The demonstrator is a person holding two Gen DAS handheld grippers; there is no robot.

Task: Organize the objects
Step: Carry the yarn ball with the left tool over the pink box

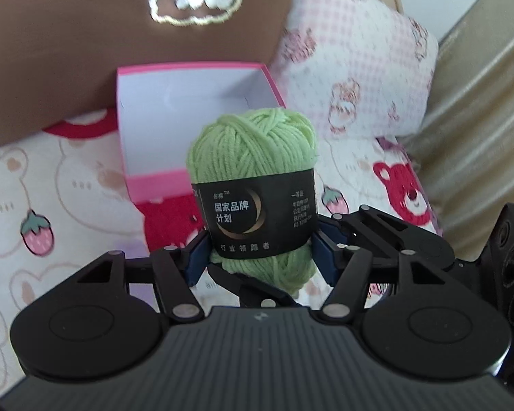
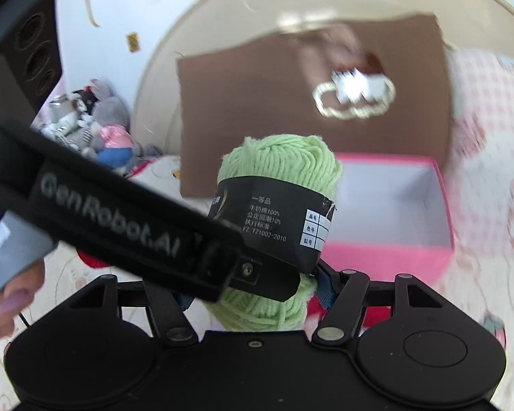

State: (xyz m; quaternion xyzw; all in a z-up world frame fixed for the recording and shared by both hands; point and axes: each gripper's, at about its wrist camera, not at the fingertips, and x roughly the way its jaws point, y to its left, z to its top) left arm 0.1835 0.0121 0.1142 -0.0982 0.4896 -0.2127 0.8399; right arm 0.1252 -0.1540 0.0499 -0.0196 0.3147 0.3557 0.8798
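Note:
A ball of light green yarn (image 1: 253, 144) with a black paper band is lifted above the bed, held upright. My left gripper (image 1: 260, 255) is shut on it, blue pads (image 1: 195, 262) pressing both sides of the band. My right gripper (image 2: 257, 294) grips the same yarn (image 2: 281, 164) lower down; its right pad (image 2: 325, 289) touches the yarn and its left pad is hidden. The left gripper's black finger (image 2: 137, 226) crosses in front. Behind the yarn lies an open pink box (image 1: 154, 185), white and empty inside, also in the right wrist view (image 2: 377, 260).
A brown bag (image 1: 85, 51) with a stitched cloud stands behind the box, leaning on a pink checked pillow (image 1: 359, 68). The bedsheet (image 1: 34, 188) has bears and strawberries. Stuffed toys (image 2: 102, 126) sit far left. A person's hand (image 2: 7, 304) holds the left gripper.

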